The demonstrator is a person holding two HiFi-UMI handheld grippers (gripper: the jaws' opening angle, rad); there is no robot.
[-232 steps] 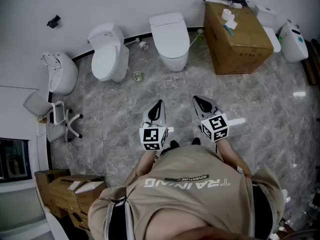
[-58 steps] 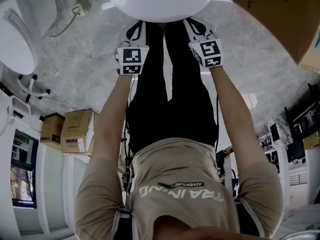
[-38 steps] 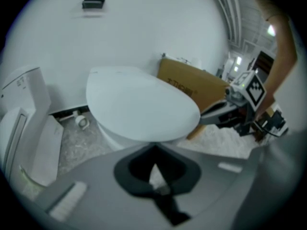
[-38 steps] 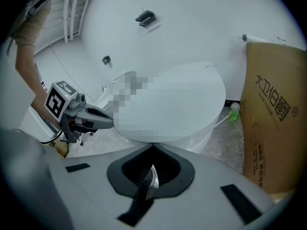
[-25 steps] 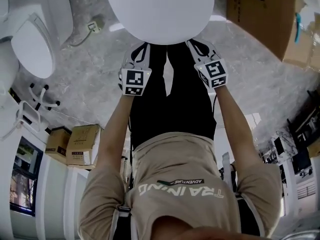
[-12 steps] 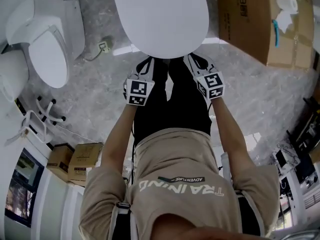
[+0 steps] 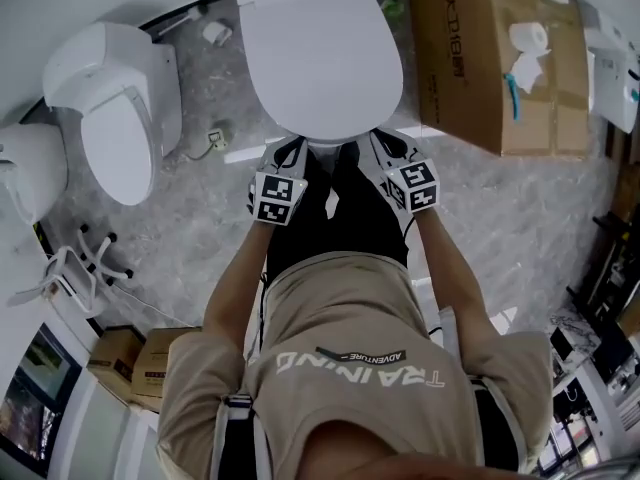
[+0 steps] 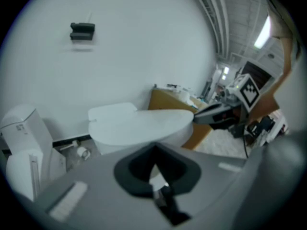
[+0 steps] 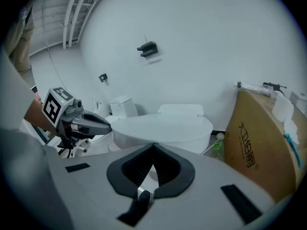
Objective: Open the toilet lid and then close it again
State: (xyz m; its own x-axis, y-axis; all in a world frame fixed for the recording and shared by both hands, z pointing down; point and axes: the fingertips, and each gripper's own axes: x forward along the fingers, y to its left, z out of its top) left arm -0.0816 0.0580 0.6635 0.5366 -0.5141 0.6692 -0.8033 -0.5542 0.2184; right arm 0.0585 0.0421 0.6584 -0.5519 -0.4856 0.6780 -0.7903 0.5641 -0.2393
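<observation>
I see the left gripper (image 8: pixel 154 148) with its fingers together and nothing between them, and the right gripper (image 9: pixel 153 147) looks the same. Both point at the front edge of the toilet lid (image 7: pixel 320 58), one toward each side of its nose. I cannot tell whether either tip touches it. The lid lies down flat on the bowl. A cardboard box (image 7: pixel 490 58) stands just right of the toilet, a second toilet (image 7: pixel 120 108) to its left, all on the marbled floor (image 7: pixel 190 218).
</observation>
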